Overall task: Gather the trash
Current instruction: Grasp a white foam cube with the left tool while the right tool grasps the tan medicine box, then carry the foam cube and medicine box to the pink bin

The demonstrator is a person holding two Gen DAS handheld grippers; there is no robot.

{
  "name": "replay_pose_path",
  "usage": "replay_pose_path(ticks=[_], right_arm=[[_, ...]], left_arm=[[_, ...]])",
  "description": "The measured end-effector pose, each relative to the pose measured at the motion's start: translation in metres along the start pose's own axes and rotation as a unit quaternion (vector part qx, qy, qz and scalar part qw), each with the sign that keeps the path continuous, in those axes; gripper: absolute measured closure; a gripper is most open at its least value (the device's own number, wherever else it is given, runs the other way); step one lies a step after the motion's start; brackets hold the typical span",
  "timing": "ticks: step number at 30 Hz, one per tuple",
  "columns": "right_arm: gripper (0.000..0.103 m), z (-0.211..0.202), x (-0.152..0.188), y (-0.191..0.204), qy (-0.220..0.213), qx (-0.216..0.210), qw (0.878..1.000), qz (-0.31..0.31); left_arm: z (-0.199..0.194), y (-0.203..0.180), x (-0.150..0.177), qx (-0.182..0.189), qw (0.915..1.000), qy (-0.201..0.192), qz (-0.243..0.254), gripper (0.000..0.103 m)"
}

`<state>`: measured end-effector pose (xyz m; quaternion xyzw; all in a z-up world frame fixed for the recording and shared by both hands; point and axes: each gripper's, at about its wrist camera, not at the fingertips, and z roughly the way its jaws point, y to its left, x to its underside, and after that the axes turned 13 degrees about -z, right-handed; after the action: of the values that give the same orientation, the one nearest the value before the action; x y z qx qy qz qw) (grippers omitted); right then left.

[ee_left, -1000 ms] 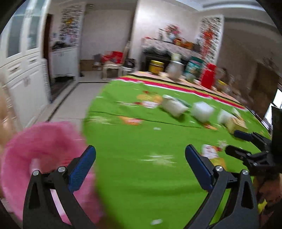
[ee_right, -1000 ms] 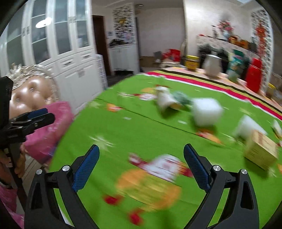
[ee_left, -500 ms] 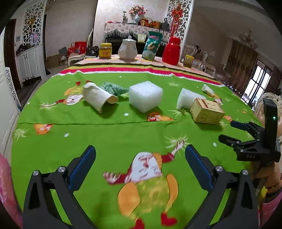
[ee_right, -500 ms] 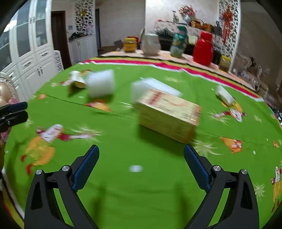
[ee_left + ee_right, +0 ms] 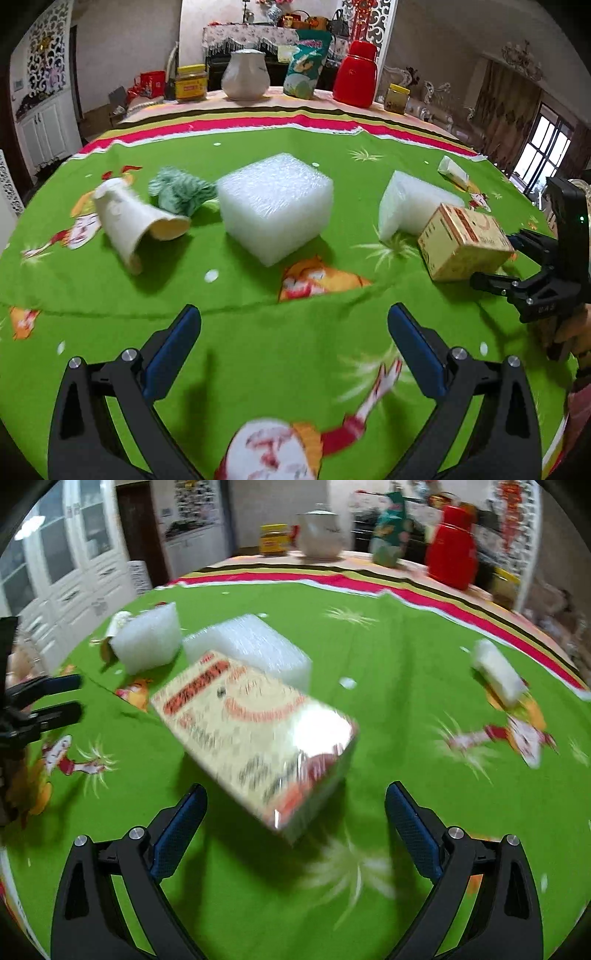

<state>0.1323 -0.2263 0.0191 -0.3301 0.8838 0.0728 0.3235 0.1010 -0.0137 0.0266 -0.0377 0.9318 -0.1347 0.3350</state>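
Trash lies scattered on a green patterned tablecloth [image 5: 258, 350]. In the left wrist view a tipped paper cup [image 5: 136, 221], a crumpled green wrapper [image 5: 181, 192], a white foam block [image 5: 275, 206], a second foam piece [image 5: 410, 206] and a tan carton [image 5: 463, 242] lie ahead. My left gripper [image 5: 293, 350] is open, short of the foam block, holding nothing. My right gripper [image 5: 293, 829] is open, and the tan carton [image 5: 255, 742] lies just beyond its fingertips. A small white packet [image 5: 496, 672] lies at the right.
Along the far table edge stand a yellow-lidded jar [image 5: 190, 83], a white jug [image 5: 245, 75], a green snack bag [image 5: 306, 66], a red flask [image 5: 356, 74] and a small jar [image 5: 397, 98]. White cabinets [image 5: 74, 565] stand to the left.
Both grippers have swung away from the pink bin at the table's left edge and moved in over the table. The carton now fills the right view; the foam block looms larger in the left.
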Motion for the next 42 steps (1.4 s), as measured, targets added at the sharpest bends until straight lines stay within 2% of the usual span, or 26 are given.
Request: replay_pose_path(ticks=[8,9,10,12,17,21,22,23,24,26,33,42], right_arm=[[0.012,0.01,-0.024,0.008,-0.023,-0.052,0.997,-0.048],[0.027,0.005,-0.023,0.013,-0.033,-0.046,0.997,-0.054],[0.029,0.001,-0.022,0.015,-0.042,-0.04,0.997,-0.056],[0.039,-0.007,-0.018,0.022,-0.052,-0.044,0.996,-0.053],[0.044,-0.02,-0.009,0.037,-0.057,-0.01,0.997,-0.056],[0.046,-0.021,-0.009,0.045,-0.053,0.014,0.996,-0.063],[0.046,-0.021,-0.009,0.045,-0.053,0.016,0.996,-0.063],[0.046,-0.022,-0.008,0.044,-0.054,0.016,0.996,-0.062],[0.047,-0.022,-0.008,0.043,-0.055,0.015,0.997,-0.06],[0.047,-0.021,-0.008,0.042,-0.055,0.012,0.997,-0.059],[0.048,-0.019,-0.009,0.042,-0.052,0.003,0.997,-0.065],[0.049,-0.016,-0.01,0.039,-0.044,-0.003,0.997,-0.059]], left_arm=[[0.028,-0.004,-0.025,-0.004,0.9999,0.006,-0.01,0.005],[0.031,-0.005,-0.027,-0.005,0.9999,0.005,-0.011,0.005],[0.032,-0.006,-0.029,-0.008,0.9999,0.003,-0.01,0.005],[0.036,-0.009,-0.034,-0.014,0.9998,-0.004,-0.01,0.005],[0.05,-0.02,-0.05,-0.042,0.9989,-0.02,0.007,0.005],[0.063,-0.022,-0.061,-0.043,0.9989,-0.013,-0.012,0.005],[0.064,-0.023,-0.062,-0.045,0.9987,-0.017,-0.015,0.007],[0.065,-0.024,-0.063,-0.052,0.9982,-0.022,-0.019,0.025],[0.065,-0.025,-0.062,-0.047,0.9984,-0.018,-0.024,0.034],[0.061,-0.025,-0.059,-0.039,0.9986,-0.023,-0.026,0.035],[0.04,-0.04,-0.038,-0.038,0.9985,-0.036,0.011,0.035],[-0.015,-0.046,-0.005,-0.03,0.998,-0.052,0.021,0.035]])
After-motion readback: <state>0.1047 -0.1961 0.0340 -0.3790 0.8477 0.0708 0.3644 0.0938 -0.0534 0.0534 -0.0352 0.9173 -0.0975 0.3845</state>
